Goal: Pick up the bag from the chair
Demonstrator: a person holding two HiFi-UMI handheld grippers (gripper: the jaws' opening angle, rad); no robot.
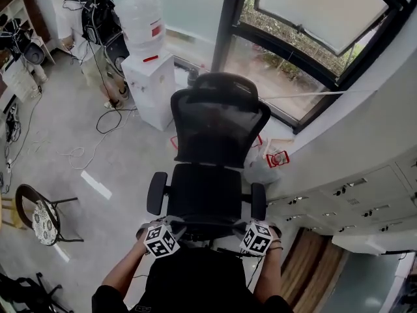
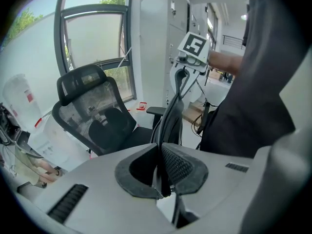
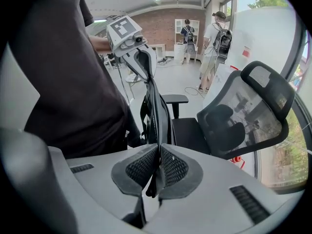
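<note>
Bag (image 3: 157, 115): black, hung by its strap (image 3: 148, 84) between the two grippers, clear of the seat and just before its front edge, close against the holder's dark shirt (image 3: 73, 82).
Left gripper (image 2: 163, 175): clenched on the strap, which ran thin between the ribbed pads.
Right gripper (image 3: 157, 172): likewise clamped on the strap, a dark fold pinched at the pad tips.
Chair (image 1: 215, 142): black mesh office chair, seat bare, an armrest on either side, backrest toward the window (image 1: 306, 31).
Behind the chair: a white water dispenser (image 1: 148, 87) topped by a bottle (image 1: 142, 18) stood just beside the backrest at picture left; a pale plastic sack (image 1: 259, 169) and a red-and-white packet (image 1: 277, 158) lay at picture right, near the wall.
Right side: a row of pale cabinets (image 1: 352, 194).
Floor at left: loose cables (image 1: 107, 119) and a small seat with a patterned cushion (image 1: 40, 219), well apart from the office chair.
In the way: the holder's own torso filled the near side of both gripper views.
Head view only: both marker cubes (image 1: 161, 240) side by side, and a person with a backpack (image 1: 91, 25) beyond the dispenser; the bag there merged with shirt and seat and could not be told apart.
Left gripper view only: the right gripper held higher, the strap dropping from it, and tall pale lockers (image 2: 161, 38).
Right gripper view only: a brick wall (image 3: 161, 26) with a second person (image 3: 187, 35) before it.
</note>
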